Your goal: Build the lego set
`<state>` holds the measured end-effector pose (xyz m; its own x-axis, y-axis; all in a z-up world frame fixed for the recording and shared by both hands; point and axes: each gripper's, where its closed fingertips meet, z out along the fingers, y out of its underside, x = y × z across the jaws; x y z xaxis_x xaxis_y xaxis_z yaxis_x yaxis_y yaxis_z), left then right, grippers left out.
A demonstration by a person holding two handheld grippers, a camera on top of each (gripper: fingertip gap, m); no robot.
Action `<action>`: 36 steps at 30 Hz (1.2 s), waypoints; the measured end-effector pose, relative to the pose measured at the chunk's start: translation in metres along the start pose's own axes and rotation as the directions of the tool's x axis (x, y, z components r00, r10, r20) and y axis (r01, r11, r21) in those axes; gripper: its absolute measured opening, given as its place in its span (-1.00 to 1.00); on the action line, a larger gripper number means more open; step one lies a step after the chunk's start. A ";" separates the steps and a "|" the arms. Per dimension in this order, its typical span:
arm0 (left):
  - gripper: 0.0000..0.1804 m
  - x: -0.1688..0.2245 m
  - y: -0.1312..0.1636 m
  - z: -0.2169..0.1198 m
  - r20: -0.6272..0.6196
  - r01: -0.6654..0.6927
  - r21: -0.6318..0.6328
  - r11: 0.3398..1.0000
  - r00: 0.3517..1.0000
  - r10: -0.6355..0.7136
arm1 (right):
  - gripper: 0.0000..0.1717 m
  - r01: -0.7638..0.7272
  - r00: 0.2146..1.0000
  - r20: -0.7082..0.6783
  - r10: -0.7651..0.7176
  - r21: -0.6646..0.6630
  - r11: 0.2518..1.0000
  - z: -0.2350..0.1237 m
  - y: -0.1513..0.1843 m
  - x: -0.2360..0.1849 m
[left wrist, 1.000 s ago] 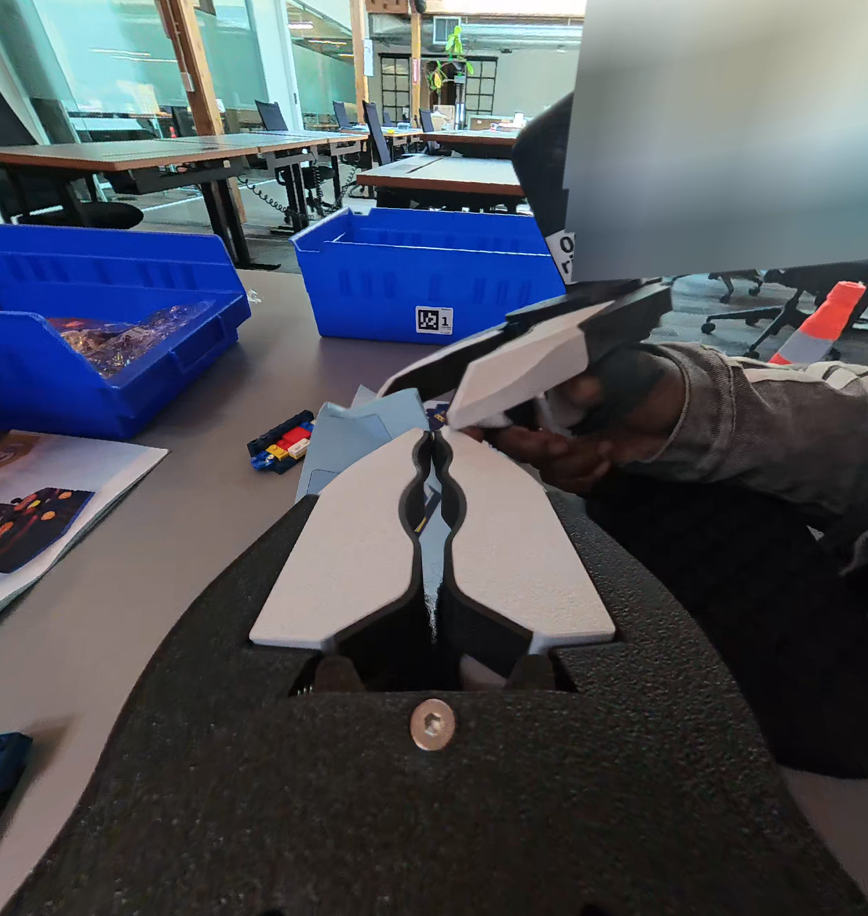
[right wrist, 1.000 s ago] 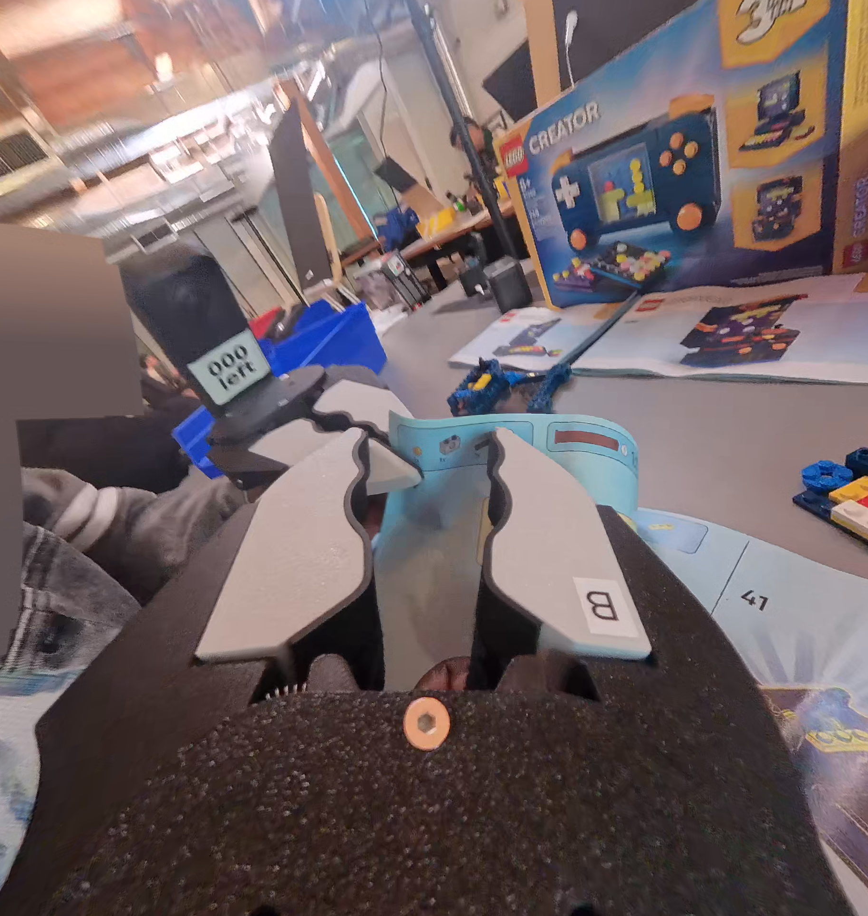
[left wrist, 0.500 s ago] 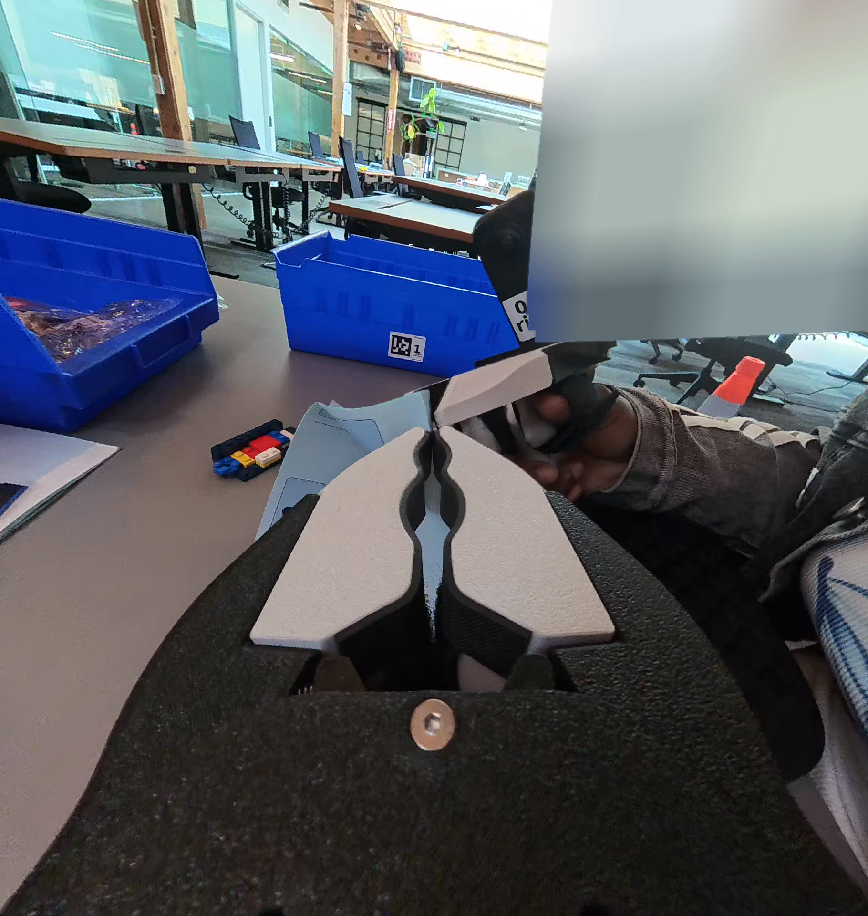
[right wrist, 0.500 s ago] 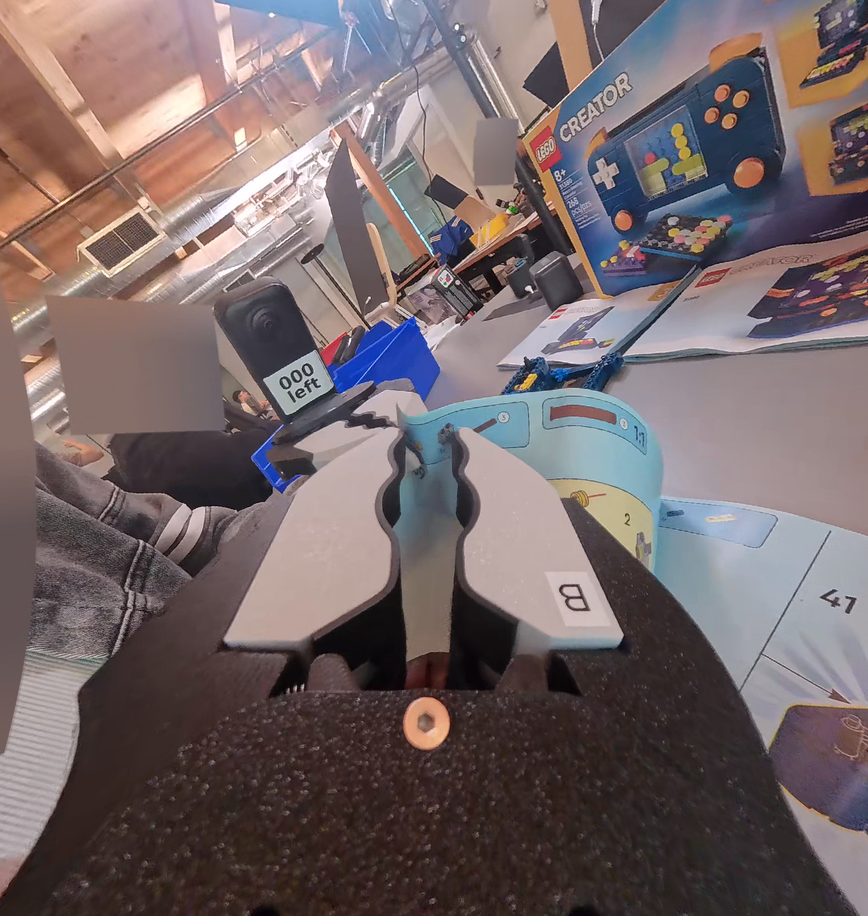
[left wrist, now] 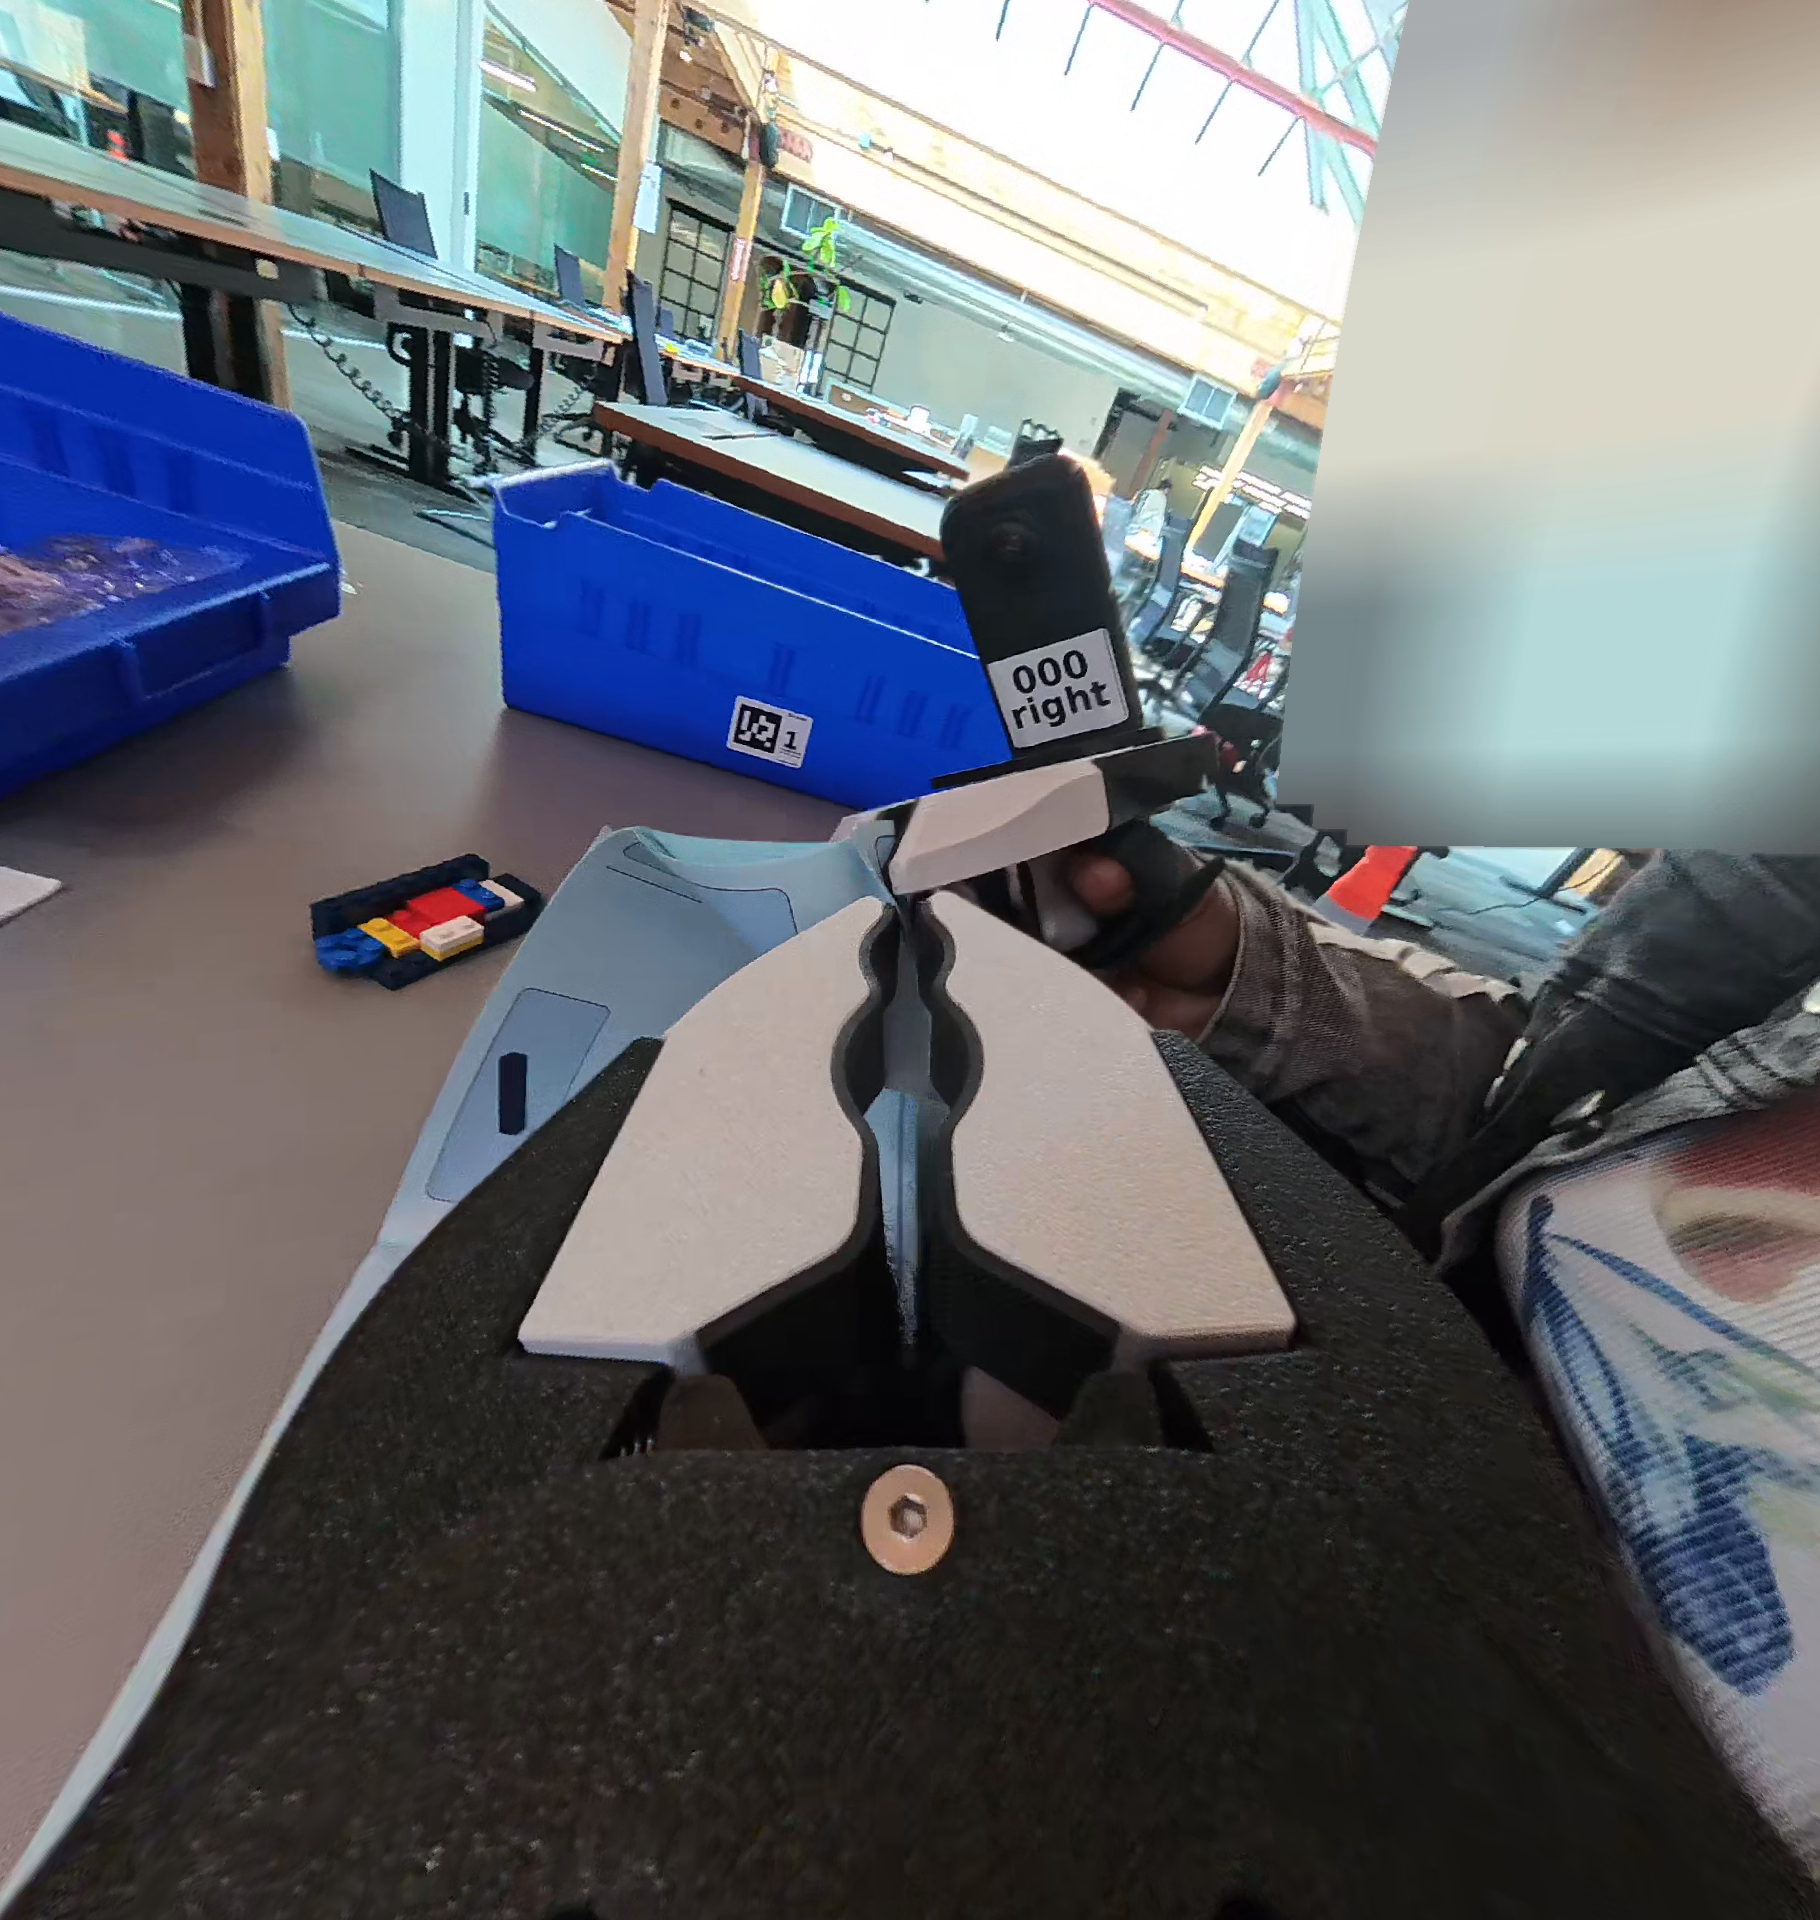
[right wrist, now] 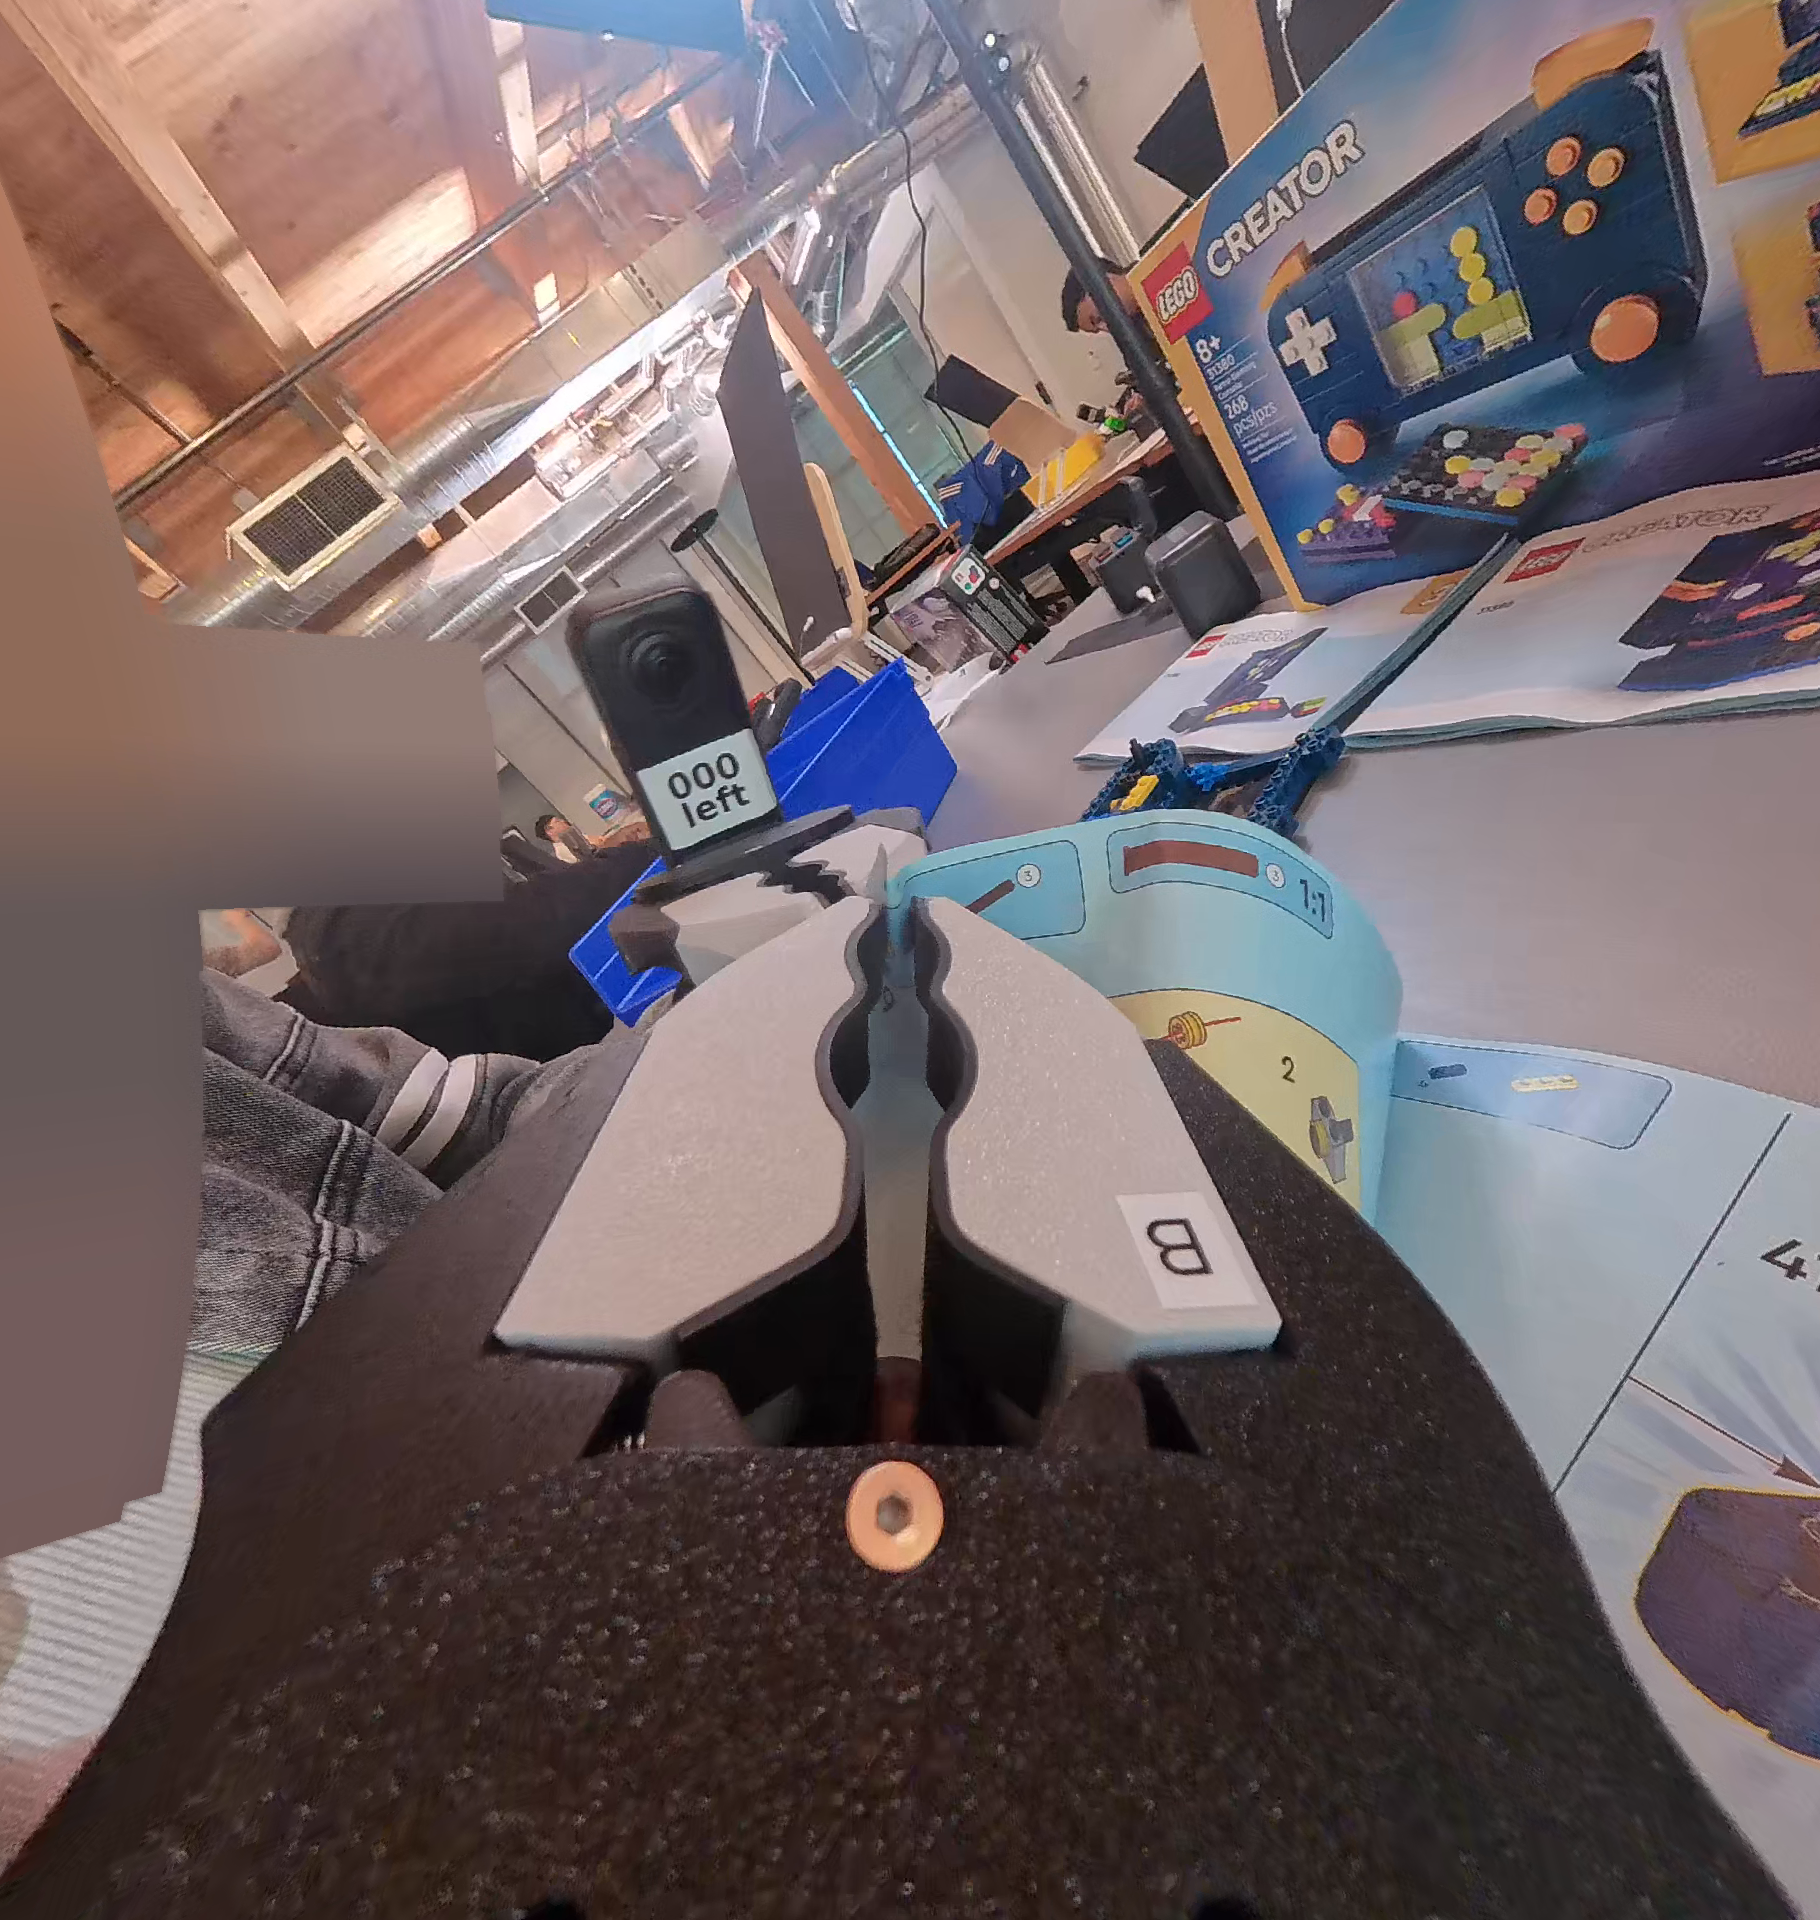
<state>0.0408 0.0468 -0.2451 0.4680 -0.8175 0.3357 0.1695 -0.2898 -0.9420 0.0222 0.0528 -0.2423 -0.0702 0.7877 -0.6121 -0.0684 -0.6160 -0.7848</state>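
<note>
Left wrist view: left gripper [left wrist: 908, 914] at frame centre, fingers together on the edge of a light-blue booklet page [left wrist: 677, 914] that curls up off the grey table [left wrist: 158, 1091]. The paper runs down through the slot between the pads, so it looks pinched, not just passing by. Right gripper [left wrist: 901, 868] comes in from the right of centre, tip meeting the same page edge just above the left one's tips; a gloved hand [left wrist: 1145, 935] holds its handle. Both tools sit on one edge, probably so the sheet stays lifted and taut. Small brick plate [left wrist: 423, 920] with red, yellow and white pieces lies left of centre, apart from the page. Two blue bins: one upper centre [left wrist: 677, 634], one at the left edge [left wrist: 106, 582] with clear bags inside.

Right wrist view: right gripper [right wrist: 898, 914] at centre, fingers closed on that page [right wrist: 1249, 966], paper visible in the slot between them. The page bows up to the right of the tips, lifted clear of the open booklet [right wrist: 1664, 1247] flat at lower right. Left gripper [right wrist: 844, 873] is just left of centre, touching the same edge. Blue brick frame [right wrist: 1218, 784] beyond the page, with more open booklets [right wrist: 1508, 665] and a set box [right wrist: 1508, 260] at upper right.
</note>
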 end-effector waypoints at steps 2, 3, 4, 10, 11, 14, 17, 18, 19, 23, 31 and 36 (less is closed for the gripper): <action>-0.97 0.000 0.000 0.000 -0.023 0.041 0.001 0.999 0.999 -0.041 | -0.95 0.009 1.000 -0.005 -0.009 -0.005 1.000 0.000 0.001 0.000; -0.97 0.001 0.000 -0.001 -0.031 0.052 0.004 0.999 0.998 -0.051 | -0.95 0.014 1.000 -0.006 -0.014 -0.005 1.000 0.000 0.000 0.000; -0.97 0.001 0.000 -0.001 -0.036 0.063 0.006 0.998 0.997 -0.063 | -0.95 0.016 1.000 -0.006 -0.016 -0.004 1.000 0.000 0.000 0.000; -1.00 0.001 -0.011 -0.006 -0.085 0.153 0.072 0.986 0.986 -0.146 | -1.00 0.048 0.995 -0.092 -0.043 0.057 0.997 -0.011 -0.012 0.012; -1.00 0.000 -0.012 -0.006 -0.091 0.166 0.076 0.983 0.983 -0.159 | -1.00 0.055 0.989 -0.139 -0.043 0.080 0.995 -0.017 -0.017 0.019; -1.00 -0.003 -0.011 -0.007 -0.080 0.171 0.078 0.982 0.983 -0.165 | -0.95 0.262 0.819 -0.551 -0.158 0.115 0.958 -0.059 -0.044 0.064; -1.00 -0.004 -0.010 -0.007 -0.071 0.165 0.075 0.983 0.985 -0.160 | -0.59 0.647 0.564 -0.710 -0.422 0.062 0.760 -0.080 -0.082 0.033; -1.00 -0.004 -0.009 -0.006 -0.065 0.155 0.071 0.985 0.986 -0.151 | -0.63 0.725 0.561 -0.660 -0.499 0.101 0.681 -0.071 -0.084 0.006; -1.00 -0.004 -0.009 -0.006 -0.062 0.149 0.071 0.986 0.988 -0.144 | -0.77 0.749 0.601 -0.564 -0.567 0.150 0.645 -0.056 -0.078 -0.018; -1.00 -0.003 -0.012 -0.007 -0.060 0.134 0.087 0.987 0.990 -0.129 | -0.64 0.521 0.818 -0.285 -0.499 -0.002 0.854 -0.009 -0.027 -0.011; -1.00 0.005 -0.003 -0.001 -0.062 0.052 0.030 0.998 0.997 -0.050 | -0.85 0.179 0.981 -0.079 -0.178 0.001 0.984 0.000 -0.005 -0.006; -1.00 0.005 -0.002 -0.001 -0.079 0.082 0.028 0.996 0.994 -0.079 | -0.98 0.190 0.979 -0.078 -0.190 -0.008 0.982 -0.001 -0.005 -0.006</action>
<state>0.0423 0.0427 -0.2415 0.3834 -0.8285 0.4082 0.2314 -0.3417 -0.9109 0.0241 0.0513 -0.2352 0.0216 0.8890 -0.4574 -0.0726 -0.4549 -0.8876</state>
